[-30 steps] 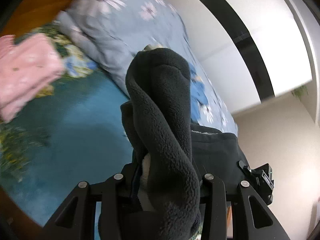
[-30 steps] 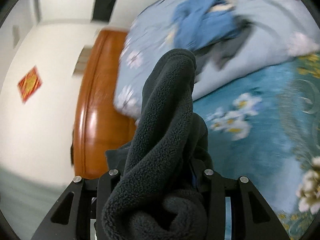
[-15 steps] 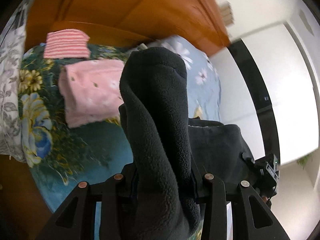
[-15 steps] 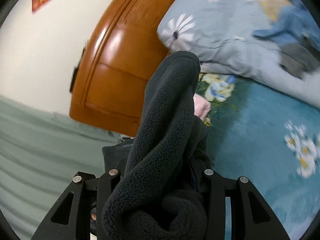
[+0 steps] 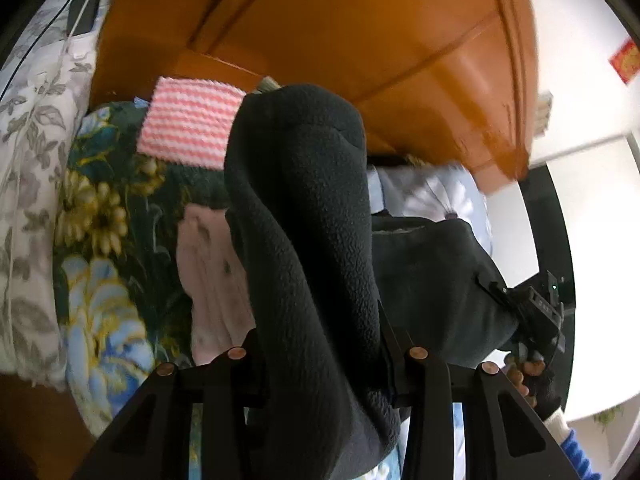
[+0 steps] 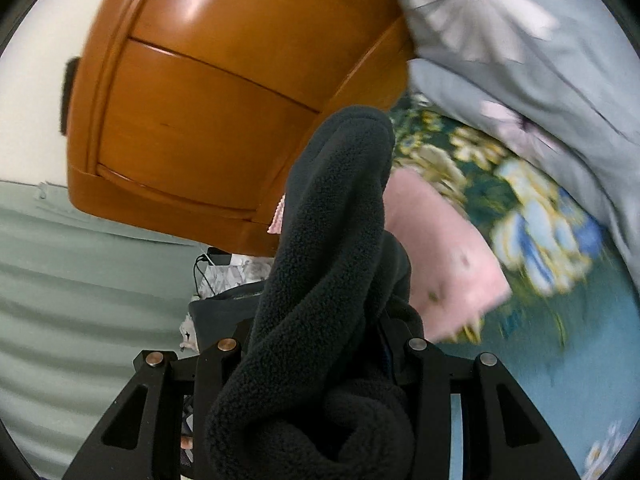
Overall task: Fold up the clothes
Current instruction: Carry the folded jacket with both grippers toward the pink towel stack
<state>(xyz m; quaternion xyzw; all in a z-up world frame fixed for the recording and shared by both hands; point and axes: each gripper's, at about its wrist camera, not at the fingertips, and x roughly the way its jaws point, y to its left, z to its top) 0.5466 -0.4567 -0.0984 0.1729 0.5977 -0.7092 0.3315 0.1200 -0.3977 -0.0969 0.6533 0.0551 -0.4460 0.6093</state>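
A dark grey fleece garment [image 5: 304,216] is bunched between the fingers of my left gripper [image 5: 326,354], which is shut on it. The same fleece garment [image 6: 332,240] fills my right gripper [image 6: 320,346], also shut on it. The cloth hides the fingertips in both views. Beyond it a folded pink garment [image 5: 212,264] lies on the floral bedspread [image 5: 104,216], also seen as the pink garment [image 6: 440,256] to the right of the fleece. A folded pink-and-white striped cloth [image 5: 188,128] lies further back by the headboard. In the left wrist view the right gripper's body [image 5: 536,316] and a hand show at right.
The orange wooden headboard [image 5: 360,40], also headboard [image 6: 200,100], stands close ahead. A light blue daisy-print duvet [image 6: 520,40] is heaped at upper right. A grey leaf-print pillow [image 5: 28,128] lies at the left, with a cable and charger above it.
Both grippers have swung with the fleece toward the headboard end of the bed. The pink folded garment and striped cloth are now much closer. The blue clothes pile has left view.
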